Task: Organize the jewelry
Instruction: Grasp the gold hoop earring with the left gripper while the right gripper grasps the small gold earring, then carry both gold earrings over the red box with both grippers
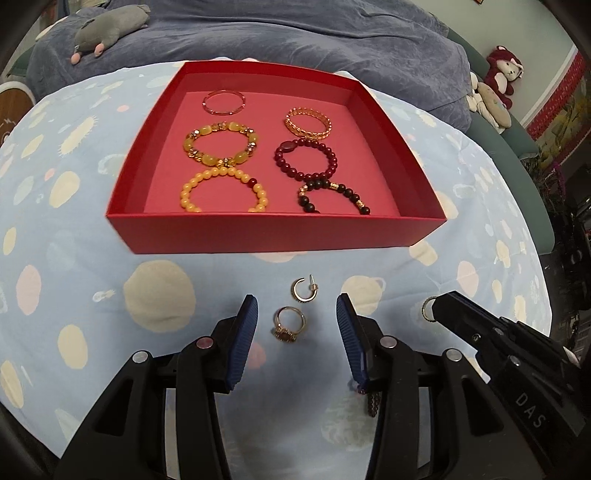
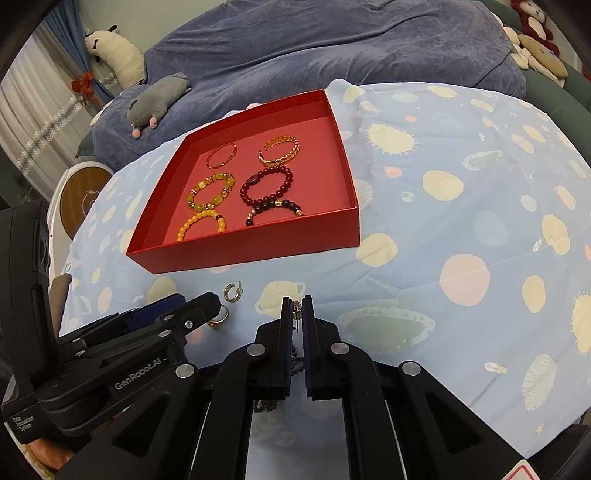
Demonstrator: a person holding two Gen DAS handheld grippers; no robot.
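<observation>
A red open box point(image 1: 258, 232) point(image 2: 258, 249) holds several bracelets and bangles. On the cloth in front of it lie a gold hoop earring point(image 1: 305, 290) point(image 2: 233, 292) and a gold ring with a red stone point(image 1: 289, 325) point(image 2: 218, 318). My left gripper point(image 1: 296, 326) is open, its fingers either side of the ring. My right gripper point(image 2: 296, 314) point(image 1: 436, 312) is shut on a small gold earring point(image 2: 296, 309) point(image 1: 427, 309), down at the cloth. A dark beaded strand point(image 1: 373, 400) point(image 2: 295, 360) lies under the grippers.
The box stands on a light blue patterned cloth point(image 1: 110, 314) point(image 2: 461, 221). Behind it is a blue blanket point(image 1: 295, 29) with a grey plush toy point(image 1: 107, 31) point(image 2: 155, 99). More plush toys point(image 1: 498, 85) sit at the right.
</observation>
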